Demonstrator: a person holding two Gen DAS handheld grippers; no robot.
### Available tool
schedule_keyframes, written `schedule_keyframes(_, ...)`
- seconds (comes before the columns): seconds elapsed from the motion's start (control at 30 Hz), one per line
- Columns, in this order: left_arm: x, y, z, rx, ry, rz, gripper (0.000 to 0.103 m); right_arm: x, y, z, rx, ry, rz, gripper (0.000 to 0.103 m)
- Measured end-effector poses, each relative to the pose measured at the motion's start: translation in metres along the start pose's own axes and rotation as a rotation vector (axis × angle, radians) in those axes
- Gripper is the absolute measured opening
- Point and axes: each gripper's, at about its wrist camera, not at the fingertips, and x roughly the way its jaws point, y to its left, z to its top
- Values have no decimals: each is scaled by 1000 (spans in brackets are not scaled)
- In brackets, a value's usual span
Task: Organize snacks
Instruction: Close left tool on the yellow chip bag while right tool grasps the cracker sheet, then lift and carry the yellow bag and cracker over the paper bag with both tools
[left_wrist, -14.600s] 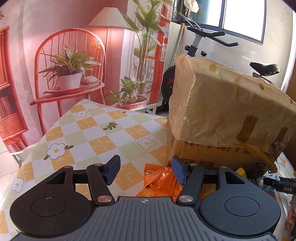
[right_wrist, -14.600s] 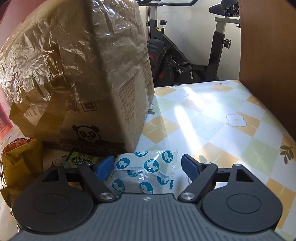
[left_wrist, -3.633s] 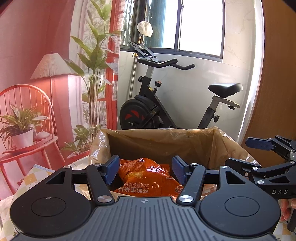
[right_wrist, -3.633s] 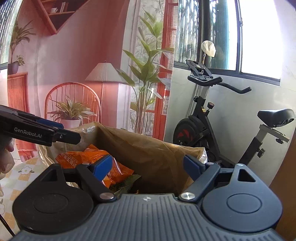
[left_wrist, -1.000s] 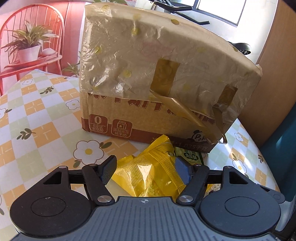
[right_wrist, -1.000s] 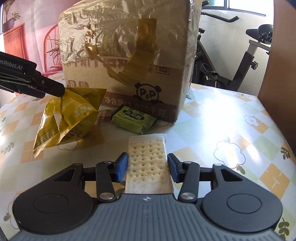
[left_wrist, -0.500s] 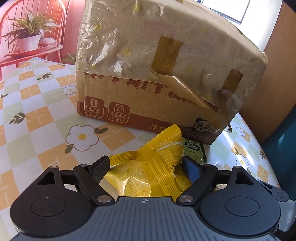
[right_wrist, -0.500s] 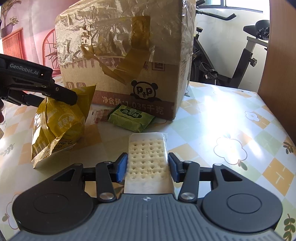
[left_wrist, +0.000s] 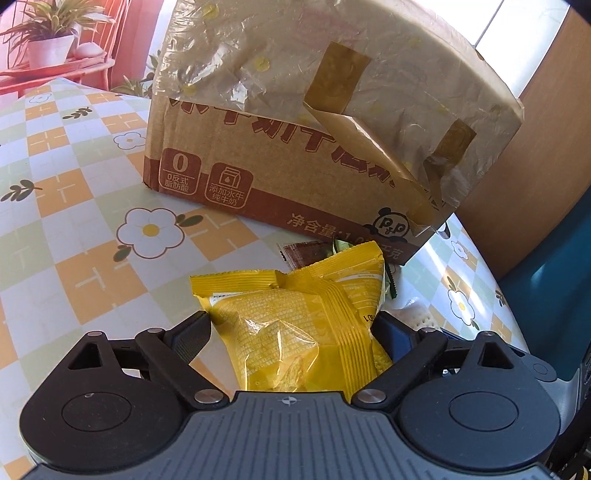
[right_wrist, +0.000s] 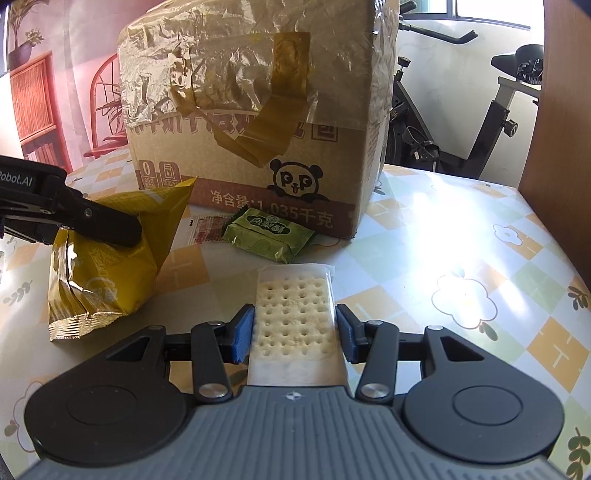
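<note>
A yellow snack bag (left_wrist: 295, 314) lies on the flowered tablecloth between the fingers of my left gripper (left_wrist: 291, 330), whose jaws stand wide and touch the bag's sides. The bag also shows in the right wrist view (right_wrist: 107, 254). My right gripper (right_wrist: 294, 334) is shut on a clear-wrapped cracker pack (right_wrist: 295, 317), low over the table. A green snack packet (right_wrist: 267, 234) and a red-printed sachet (right_wrist: 207, 229) lie before the taped cardboard box (right_wrist: 251, 122), which also shows in the left wrist view (left_wrist: 314, 122).
The tablecloth (right_wrist: 461, 258) runs right to a wooden panel (right_wrist: 565, 110). An exercise bike (right_wrist: 461, 122) stands behind the table. A blue chair (left_wrist: 554, 266) is at the table's right edge.
My left gripper's jaws have spread wider around the yellow bag, which now rests on the table. My right gripper keeps its hold on the cracker pack and has come slightly closer to the box.
</note>
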Motion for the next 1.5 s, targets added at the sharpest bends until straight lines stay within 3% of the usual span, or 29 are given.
schedule_keyframes(0.27, 10, 7, -8, -90, 42, -83, 97, 0, -1, 0, 0, -1, 2, 49)
schedule_keyframes(0.37, 12, 1, -12, -68, 33, -87, 95, 0, 0, 0, -1, -1, 2, 49)
schedule_keyframes(0.43, 13, -3, -14, -48, 34, -94, 83, 1, 0, 0, -2, -1, 1, 49)
schedule_keyframes(0.53, 11, -8, -16, -7, 24, -102, 75, 1, 0, 0, -5, -1, 0, 49)
schedule_keyframes(0.67, 5, -11, -15, 53, -18, -18, 73, 1, 2, 0, -8, 0, -2, 49)
schedule_keyframes(0.8, -2, -6, -10, 52, -53, 11, 72, 1, 2, -1, -10, 1, -4, 49)
schedule_keyframes(1.27, -51, -19, 16, 208, -206, 116, 73, -12, 3, 5, 1, -42, -1, 48)
schedule_keyframes(1.5, -72, -22, 32, 236, -280, 138, 73, -26, 25, 15, -170, -109, -30, 48)
